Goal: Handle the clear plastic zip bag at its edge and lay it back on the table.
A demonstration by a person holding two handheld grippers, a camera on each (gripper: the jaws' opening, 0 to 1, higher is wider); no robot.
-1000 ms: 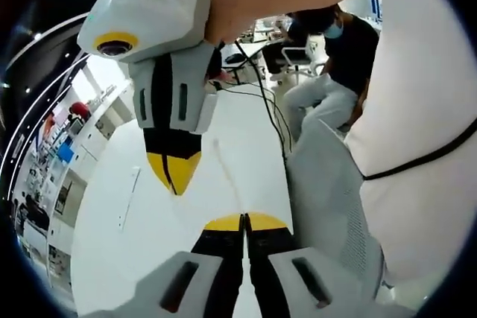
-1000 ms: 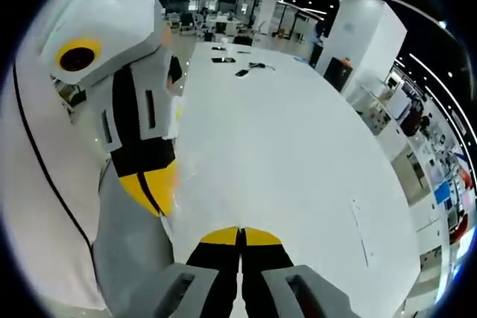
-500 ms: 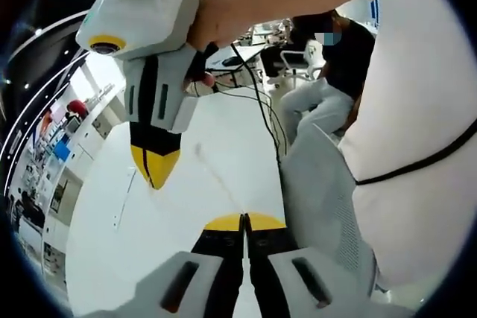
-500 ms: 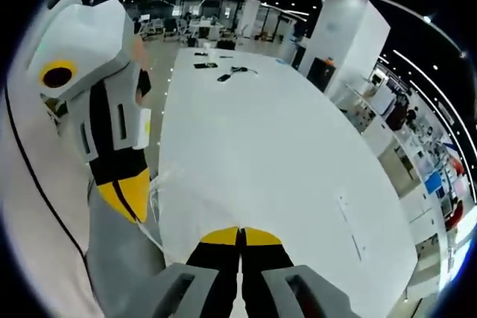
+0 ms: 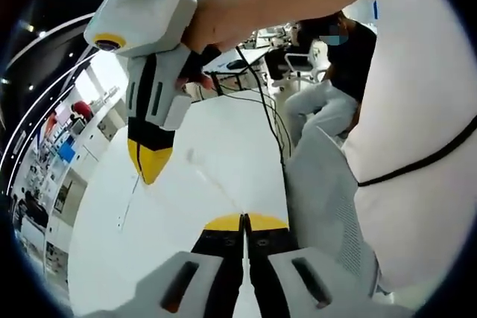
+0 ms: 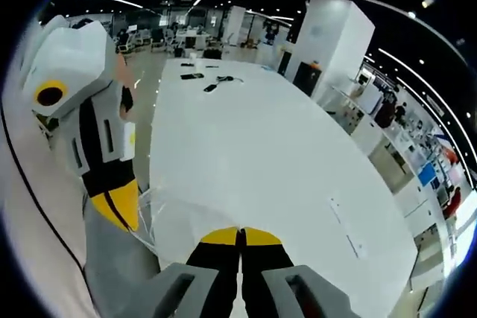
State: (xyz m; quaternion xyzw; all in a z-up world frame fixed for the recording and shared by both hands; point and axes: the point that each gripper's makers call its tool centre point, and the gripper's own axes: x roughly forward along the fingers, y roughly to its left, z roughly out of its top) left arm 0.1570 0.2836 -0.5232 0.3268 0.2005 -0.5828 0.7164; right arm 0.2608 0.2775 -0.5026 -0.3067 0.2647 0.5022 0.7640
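The clear plastic zip bag point(image 6: 175, 210) is nearly transparent against the white table point(image 6: 268, 161). It reads only as faint creases, a thin glinting edge and soft highlights. In the right gripper view it is held above the near edge of the table, stretched between the left tool point(image 6: 119, 205) and the right tool point(image 6: 240, 237). In the left gripper view the bag point(image 5: 212, 180) shows as a thin pale line running from the left tool point(image 5: 244, 223) toward the right tool point(image 5: 149, 165).

Both tools have their yellow-tipped jaws pressed together, each pinching an edge of the bag. A hand point(image 5: 205, 31) grips the right tool's white body.

Beyond the bag, small dark items point(image 6: 205, 80) lie at the far end of the table. A seated person point(image 5: 328, 72) is beyond the table's far end in the left gripper view.
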